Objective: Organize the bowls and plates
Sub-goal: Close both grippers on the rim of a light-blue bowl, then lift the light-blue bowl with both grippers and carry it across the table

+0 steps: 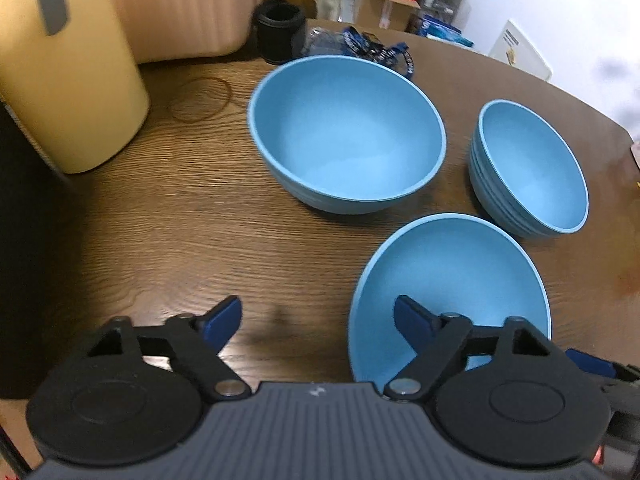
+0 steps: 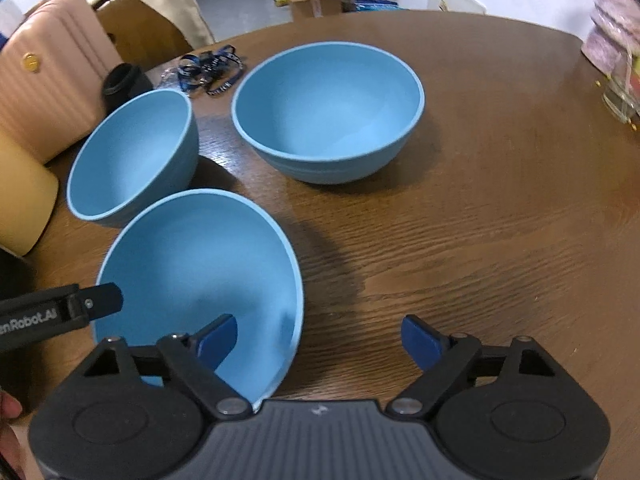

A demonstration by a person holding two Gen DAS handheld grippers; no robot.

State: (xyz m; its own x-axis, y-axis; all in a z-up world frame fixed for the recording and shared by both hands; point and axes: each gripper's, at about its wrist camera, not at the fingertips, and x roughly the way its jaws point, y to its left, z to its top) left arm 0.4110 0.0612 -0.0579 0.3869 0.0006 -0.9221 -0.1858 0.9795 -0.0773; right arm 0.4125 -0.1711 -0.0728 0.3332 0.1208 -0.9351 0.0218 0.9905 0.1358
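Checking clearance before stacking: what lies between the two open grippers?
The nearest blue round bowl: the left gripper straddles one rim, the right gripper the opposite rim. Both wrist views show it.

A dark wooden table [image 1: 192,216] carries a black cylindrical cup [image 1: 279,30] near its far edge, with a tangle of blue lanyards [image 1: 378,50] lying just beside it and a faint ring mark [image 1: 199,99] on the wood nearby. A cream-yellow rounded container [image 1: 68,92] stands at the table's left side, and a ribbed pink suitcase [image 2: 48,76] with a round gold badge rises behind it, next to a chair draped in beige cloth [image 2: 160,12]. Beyond the table, a cardboard box [image 2: 316,2] holds blue and red packages against a white wall.
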